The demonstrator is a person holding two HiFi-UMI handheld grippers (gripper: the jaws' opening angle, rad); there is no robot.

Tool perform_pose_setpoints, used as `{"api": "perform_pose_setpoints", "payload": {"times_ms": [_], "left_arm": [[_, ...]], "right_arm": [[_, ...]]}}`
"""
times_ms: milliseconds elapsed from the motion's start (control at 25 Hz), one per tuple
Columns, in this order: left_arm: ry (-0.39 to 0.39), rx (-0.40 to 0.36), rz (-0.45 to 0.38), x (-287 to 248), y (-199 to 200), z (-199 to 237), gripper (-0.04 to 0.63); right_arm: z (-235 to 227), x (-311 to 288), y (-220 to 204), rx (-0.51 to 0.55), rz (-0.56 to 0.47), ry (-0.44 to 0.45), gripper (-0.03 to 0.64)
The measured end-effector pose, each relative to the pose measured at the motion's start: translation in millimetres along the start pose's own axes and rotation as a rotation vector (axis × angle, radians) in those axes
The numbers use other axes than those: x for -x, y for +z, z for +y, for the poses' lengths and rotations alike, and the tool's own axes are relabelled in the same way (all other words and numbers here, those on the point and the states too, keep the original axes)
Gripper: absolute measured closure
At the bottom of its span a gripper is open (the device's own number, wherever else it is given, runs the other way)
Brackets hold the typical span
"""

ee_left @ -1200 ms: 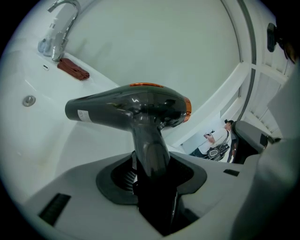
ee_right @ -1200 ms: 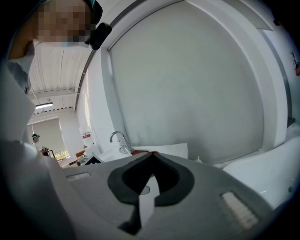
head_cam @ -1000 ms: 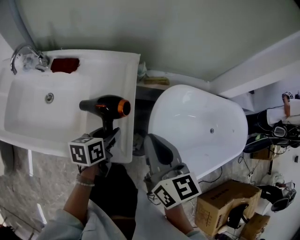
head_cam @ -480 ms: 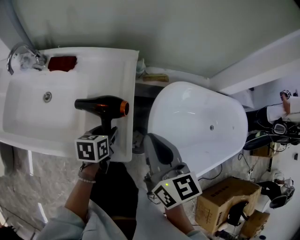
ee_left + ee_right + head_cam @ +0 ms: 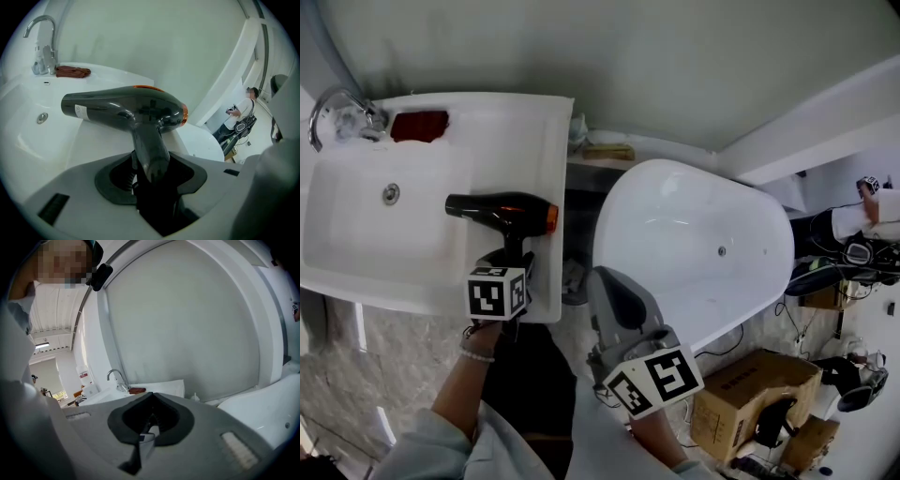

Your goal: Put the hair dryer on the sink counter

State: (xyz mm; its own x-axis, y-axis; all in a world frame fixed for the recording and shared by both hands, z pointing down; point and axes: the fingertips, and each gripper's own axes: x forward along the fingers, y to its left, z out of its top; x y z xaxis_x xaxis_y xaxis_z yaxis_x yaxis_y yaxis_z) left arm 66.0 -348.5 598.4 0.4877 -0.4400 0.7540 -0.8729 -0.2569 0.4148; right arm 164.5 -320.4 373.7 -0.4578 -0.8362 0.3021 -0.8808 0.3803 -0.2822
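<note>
A black hair dryer [image 5: 502, 208] with an orange rear ring lies level over the right side of the white sink counter [image 5: 530, 131], nozzle toward the basin. My left gripper [image 5: 514, 267] is shut on its handle from below. In the left gripper view the dryer [image 5: 126, 110] fills the middle and its handle runs down between my left gripper's [image 5: 150, 173] jaws. I cannot tell whether the dryer touches the counter. My right gripper [image 5: 605, 281] hangs beside the sink with its jaws together and nothing in them; the right gripper view shows this gripper [image 5: 149, 420] the same way.
A chrome faucet [image 5: 337, 108] and a dark red cloth [image 5: 419, 125] sit at the sink's back. A white bathtub [image 5: 694, 253] stands to the right, with a cardboard box [image 5: 750, 394] and cables beyond it. A person [image 5: 241, 110] stands far right.
The left gripper has sunk with the hair dryer toward the counter and rolled a little; the dryer now sits slightly further left. The right gripper has stayed where it was.
</note>
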Motion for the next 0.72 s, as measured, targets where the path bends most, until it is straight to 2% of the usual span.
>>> {"api": "perform_pose_setpoints", "payload": {"times_ms": [240,360,480,720], "left_arm": [[-0.095,0.040,0.008,-1.5,0.7,-7.2,0.413],[-0.127,0.039,-0.006,-0.7,5.0,-9.5,0.375],[-0.144,0.033,-0.023,2.7,11.2,-9.0,0.355],[-0.165,0.054,-0.049,14.2,15.8,-8.1,0.354]], "right_arm": [[2.8,-0.9,-0.1,-0.001,0.000,0.010,0.619],[3.4,-1.8,-1.4,-0.001,0.003,0.012,0.619],[4.2,-2.8,-3.2,-0.003,0.007,0.013,0.619],[10.5,-5.1,-2.8,0.000,0.003,0.026,0.618]]}}
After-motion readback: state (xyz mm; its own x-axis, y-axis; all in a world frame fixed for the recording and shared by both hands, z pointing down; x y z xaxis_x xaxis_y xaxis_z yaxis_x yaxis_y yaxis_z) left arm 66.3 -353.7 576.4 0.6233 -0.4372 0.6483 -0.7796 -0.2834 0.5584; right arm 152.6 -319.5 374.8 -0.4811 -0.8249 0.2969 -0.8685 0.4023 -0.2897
